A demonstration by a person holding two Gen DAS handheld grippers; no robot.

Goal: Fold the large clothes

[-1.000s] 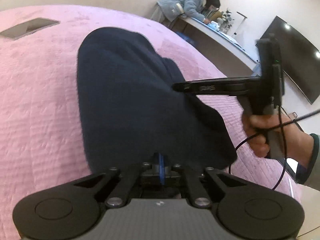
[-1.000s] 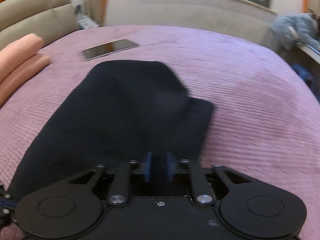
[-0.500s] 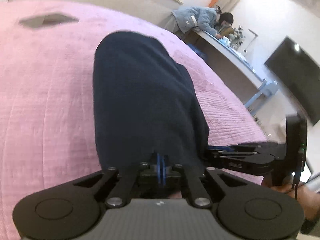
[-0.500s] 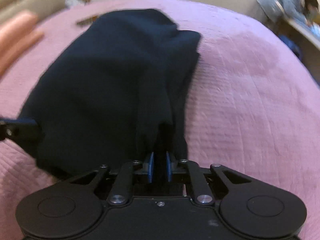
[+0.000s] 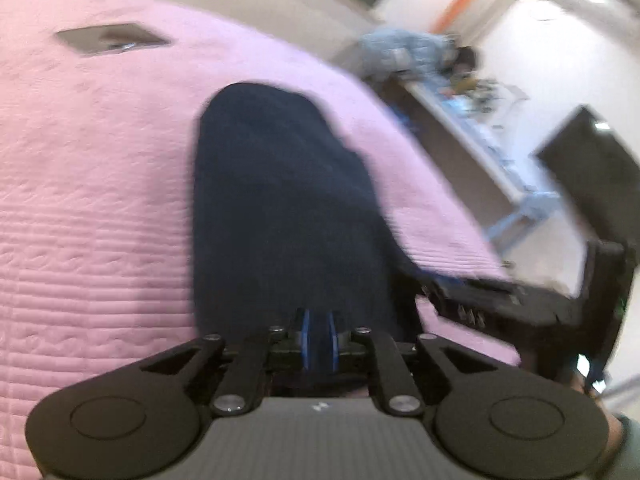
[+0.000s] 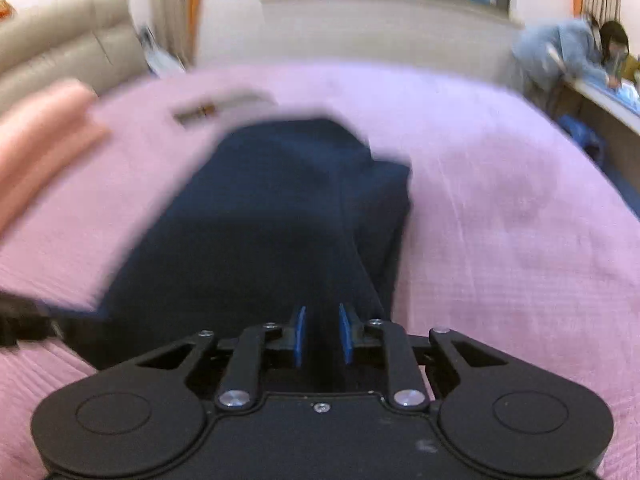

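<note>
- Dark navy garment lies on the pink bedspread, already gathered into a narrow lengthwise band; by my reading at least one fold is in and the crosswise folds are not yet made.
- Near end of the garment is lifted toward both claws; far end rests flat on the bed.
- Left claw: blue pads close together with dark cloth pinched between them, so clamped on the garment's near edge.
- Right claw: pads stand a little apart with dark cloth in the gap; whether they are gripping it I cannot tell. Frame is motion-blurred.
- Judgement: remaining work is to carry the near end over to the far end, then flatten.
- Surroundings: a phone lies flat on the bed beyond the garment's far end, near it but apart; it could be covered if the fold overshoots.
- Rolled peach blanket at the left edge of the bed, well apart.
- A person in light blue leans over a worktop beside the bed, clear of the work.
</note>
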